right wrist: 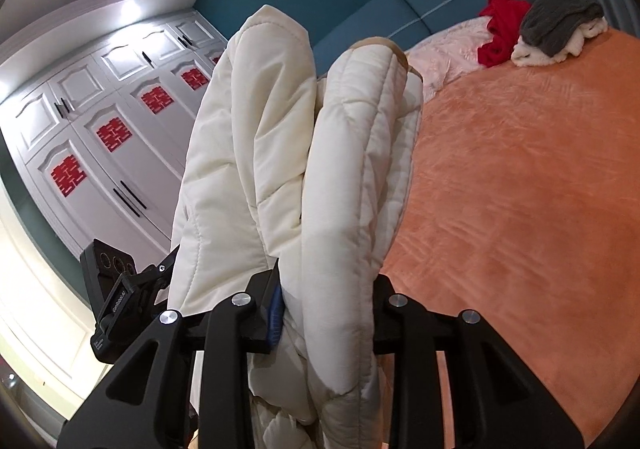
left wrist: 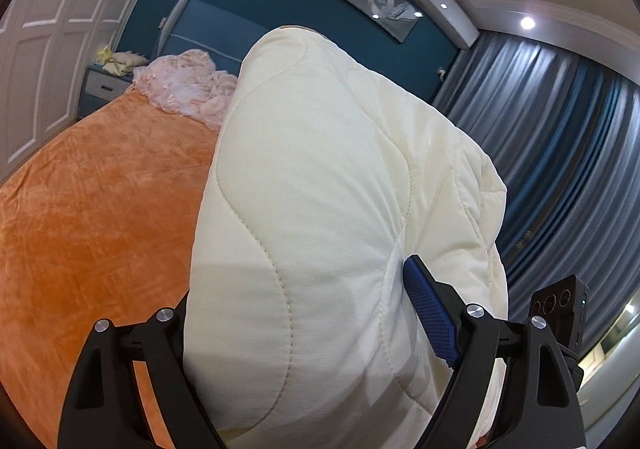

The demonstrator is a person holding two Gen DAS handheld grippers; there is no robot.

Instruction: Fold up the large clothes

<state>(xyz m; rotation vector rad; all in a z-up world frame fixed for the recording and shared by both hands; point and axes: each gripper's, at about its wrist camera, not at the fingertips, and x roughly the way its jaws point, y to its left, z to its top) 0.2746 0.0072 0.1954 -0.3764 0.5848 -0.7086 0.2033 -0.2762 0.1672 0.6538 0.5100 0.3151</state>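
Room: bedroom with a teal wall, white wardrobe (right wrist: 92,153) and blue-grey curtains (left wrist: 560,153); everything happens over the bed with its orange blanket (left wrist: 92,217).
Garment: cream quilted coat (left wrist: 320,209), lifted clear above the orange blanket and bunched between both tools; in the right wrist view it stands as two thick puffy folds.
Left gripper (left wrist: 312,333): fingers clamped on a wide padded bulge of the coat, one blue pad (left wrist: 430,313) pressing into the fabric.
Right gripper (right wrist: 324,309): closed on one thick fold of the coat, the other fold hanging loose just beside it.
Bystanders: pink bedding (left wrist: 188,89) at the blanket's head end, with a red garment (right wrist: 502,29) and a grey knit (right wrist: 560,21) near it.
Risk: slippery, puffy padding could slide out of either pinch, I reckon.
Risk: the loose fold may flop open crooked if the coat is laid down unevenly.
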